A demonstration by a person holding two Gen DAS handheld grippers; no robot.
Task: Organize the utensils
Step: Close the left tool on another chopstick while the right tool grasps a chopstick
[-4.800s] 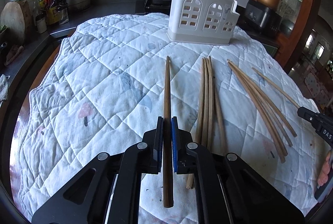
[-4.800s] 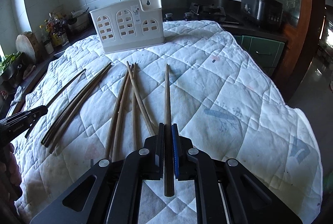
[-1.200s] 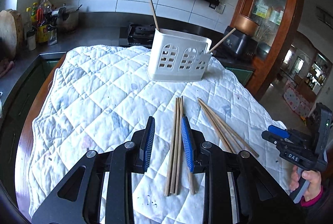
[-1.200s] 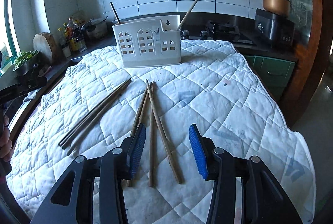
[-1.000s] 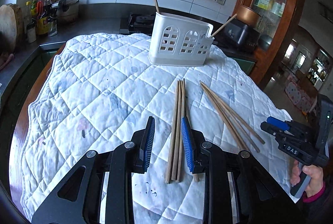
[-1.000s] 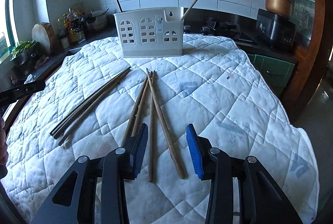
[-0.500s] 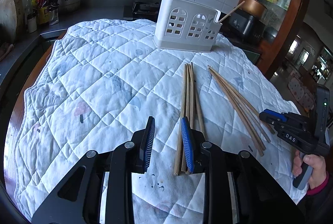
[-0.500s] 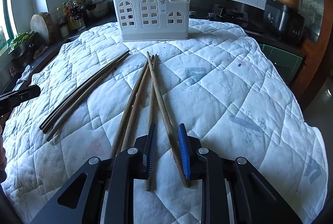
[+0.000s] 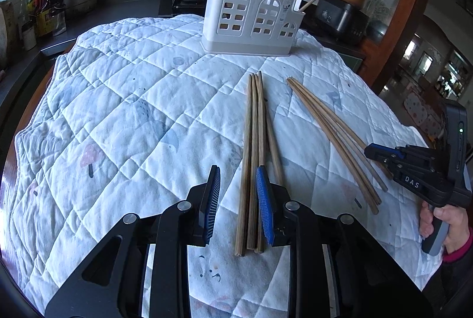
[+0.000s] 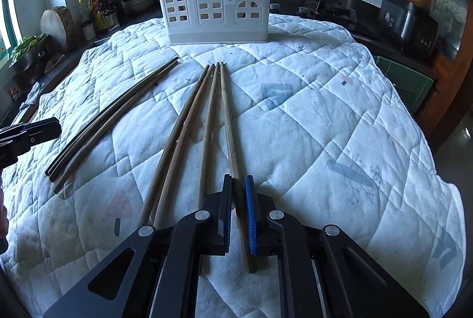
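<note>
- Since a second earlier, the right tongs [image 10: 237, 183] had just been closing, from apart around loose sticks to pinched on a single chopstick [image 10: 226, 117]. The left tongs [image 9: 238, 171] had sunk closer to the quilt [image 9: 133, 111].
- The left tongs stood apart, holding nothing. A bundle of sticks [image 9: 253, 126] lay between the pads, crowded against the right-hand pad, with bare quilt by the left one.
- To do this well, I judged that the left tongs should shift right until one stick sat centred. Closing there would likely have caught several at once.
- The rack [image 9: 251, 22], white plastic with arched cut-outs, stood upright at the far side of the quilt. Two sticks already leaned out of it, one at each end.
- The bundle's sticks were thin, straight, pale brown wood, lying side by side and pointing towards the rack. A second group of curved sticks [image 9: 331, 129] lay just to their right.
- The right tongs gripped their chopstick near its near end, the rest still flat on the quilt and touching its neighbour at the far tip.
- I judged it should be lifted straight up first, as such a long overhang could droop or swing.
</note>
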